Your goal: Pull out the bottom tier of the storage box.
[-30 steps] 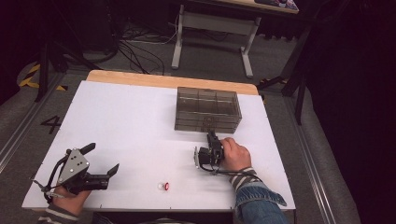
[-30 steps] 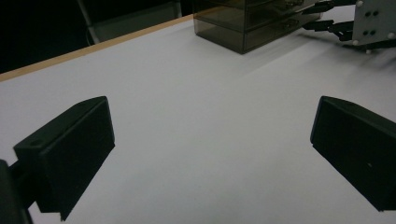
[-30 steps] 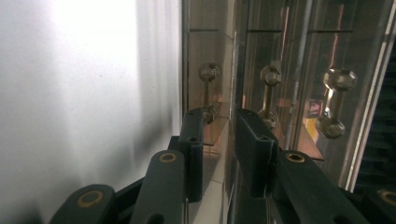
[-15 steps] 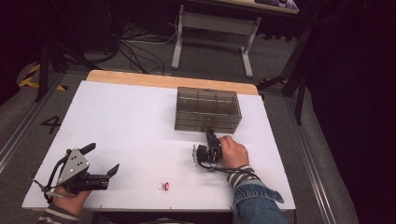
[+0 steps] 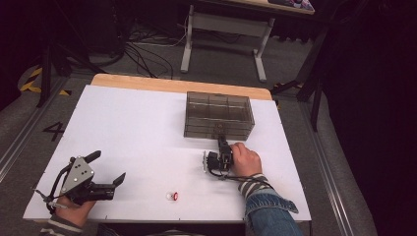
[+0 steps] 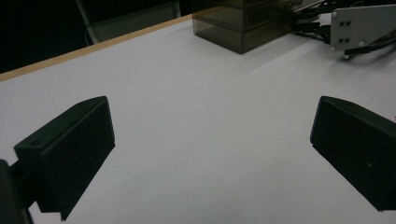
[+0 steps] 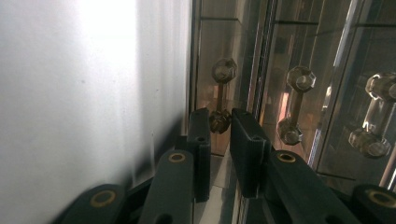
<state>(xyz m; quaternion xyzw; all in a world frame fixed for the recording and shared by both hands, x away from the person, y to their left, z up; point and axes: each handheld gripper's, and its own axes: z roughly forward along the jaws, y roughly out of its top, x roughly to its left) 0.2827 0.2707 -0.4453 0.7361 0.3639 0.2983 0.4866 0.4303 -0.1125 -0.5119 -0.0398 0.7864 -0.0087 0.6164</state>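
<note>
- The white table (image 5: 147, 128) has a pale wooden strip along its far edge and a grey floor around it
- A smoky, see-through plastic drawer box (image 5: 219, 115) stands on the far right part of the table; its top shows divided compartments, and its front, facing the person, carries small drawers
- In the right gripper view the drawer fronts are clear and brownish, each with a faceted, translucent knob handle; three show side by side
- The left gripper (image 5: 105, 169) lies low at the near left corner, held in the left hand (image 5: 69, 209), its jaws spread wide with bare table between them
- The right gripper (image 5: 222, 143), in the right hand (image 5: 244, 160) with a striped cuff and denim sleeve, points at the box front; its jaws are nearly together around the leftmost knob (image 7: 220, 120), and I cannot tell whether they touch it
- A small red and white thing (image 5: 172, 196) lies near the front edge, between the hands, too small to name
</note>
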